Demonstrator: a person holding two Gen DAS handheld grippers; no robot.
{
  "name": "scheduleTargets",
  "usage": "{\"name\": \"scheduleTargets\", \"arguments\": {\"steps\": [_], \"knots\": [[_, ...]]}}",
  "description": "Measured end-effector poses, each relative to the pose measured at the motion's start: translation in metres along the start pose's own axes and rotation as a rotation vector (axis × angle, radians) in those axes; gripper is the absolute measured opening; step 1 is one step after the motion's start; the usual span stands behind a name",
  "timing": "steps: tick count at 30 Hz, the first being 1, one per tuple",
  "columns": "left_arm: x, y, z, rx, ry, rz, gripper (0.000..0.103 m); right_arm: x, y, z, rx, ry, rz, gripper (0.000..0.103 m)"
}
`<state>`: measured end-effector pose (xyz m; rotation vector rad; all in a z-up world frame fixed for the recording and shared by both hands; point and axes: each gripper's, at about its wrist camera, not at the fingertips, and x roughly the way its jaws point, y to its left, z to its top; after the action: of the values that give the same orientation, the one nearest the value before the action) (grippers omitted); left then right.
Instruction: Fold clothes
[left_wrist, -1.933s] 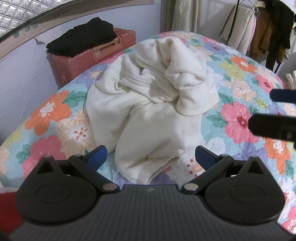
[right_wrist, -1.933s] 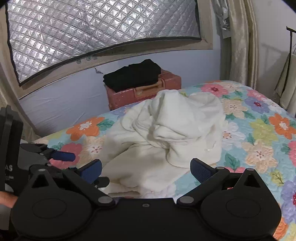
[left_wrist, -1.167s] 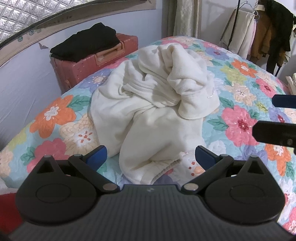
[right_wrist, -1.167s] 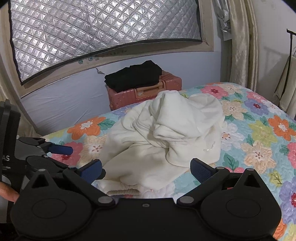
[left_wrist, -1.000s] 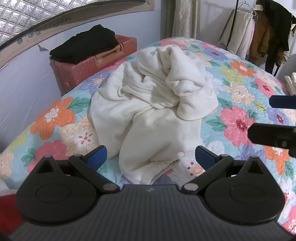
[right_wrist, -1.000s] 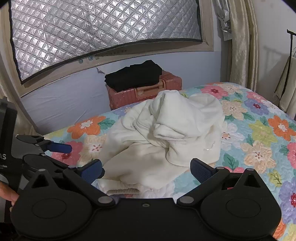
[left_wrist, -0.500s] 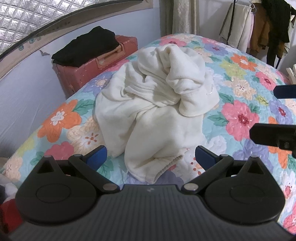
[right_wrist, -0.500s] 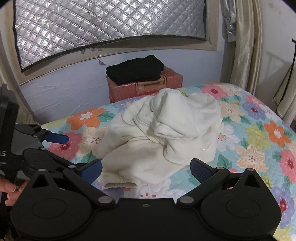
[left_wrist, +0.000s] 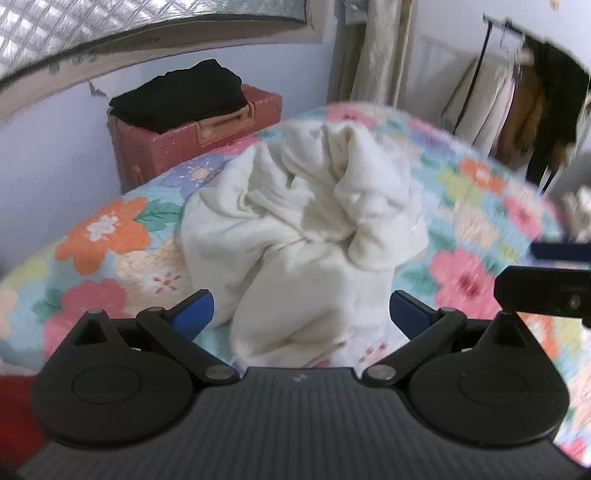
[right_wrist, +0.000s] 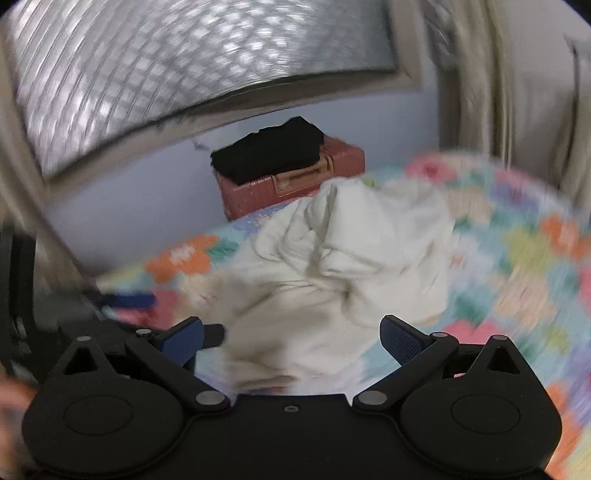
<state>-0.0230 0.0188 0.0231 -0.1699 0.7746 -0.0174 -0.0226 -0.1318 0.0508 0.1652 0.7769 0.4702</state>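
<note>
A crumpled cream-white garment lies in a heap on the floral bedspread; it also shows in the right wrist view. My left gripper is open and empty, held above the garment's near end. My right gripper is open and empty, also over the near edge of the heap. The right gripper's fingers show at the right edge of the left view, and the left gripper's blue fingertip shows at the left of the right view. Both views are motion-blurred.
A pink suitcase with folded black clothes on top stands by the wall behind the bed. A quilted silver window cover is above it. Hanging clothes on a rack are at the far right, curtains behind.
Both grippers have pulled back and risen a little, so the garment looks smaller and farther. The current views are blurred by motion. The garment has not moved, and both jaws stay open.
</note>
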Motion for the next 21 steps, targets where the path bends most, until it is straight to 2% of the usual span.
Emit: {"name": "scheduleTargets", "arguments": {"steps": [2,5,8,11,13,17,18,21], "knots": [[0.002,0.007,0.001,-0.021,-0.011,-0.002,0.103,0.006,-0.009,-0.002,0.058,0.002,0.024,0.103],[0.012,0.018,0.001,-0.037,-0.015,0.018,0.103,0.017,-0.016,-0.004,0.041,0.003,0.012,0.103],[0.024,0.03,0.004,-0.04,-0.027,0.036,0.101,0.029,-0.018,-0.002,-0.033,-0.01,-0.008,0.103],[0.039,0.043,0.011,-0.01,-0.045,0.06,0.095,0.043,-0.017,0.008,-0.167,-0.034,-0.027,0.103],[0.049,0.056,0.019,-0.019,-0.058,0.079,0.087,0.052,-0.019,0.022,-0.255,-0.049,-0.043,0.103],[0.079,0.088,0.028,-0.088,-0.045,0.063,0.077,0.086,-0.031,0.058,-0.379,-0.026,-0.048,0.103],[0.088,0.094,0.028,-0.115,-0.029,0.049,0.073,0.094,-0.035,0.066,-0.387,-0.015,-0.039,0.103],[0.117,0.108,0.024,-0.174,0.007,0.017,0.073,0.122,-0.059,0.085,-0.34,0.003,-0.012,0.103]]}}
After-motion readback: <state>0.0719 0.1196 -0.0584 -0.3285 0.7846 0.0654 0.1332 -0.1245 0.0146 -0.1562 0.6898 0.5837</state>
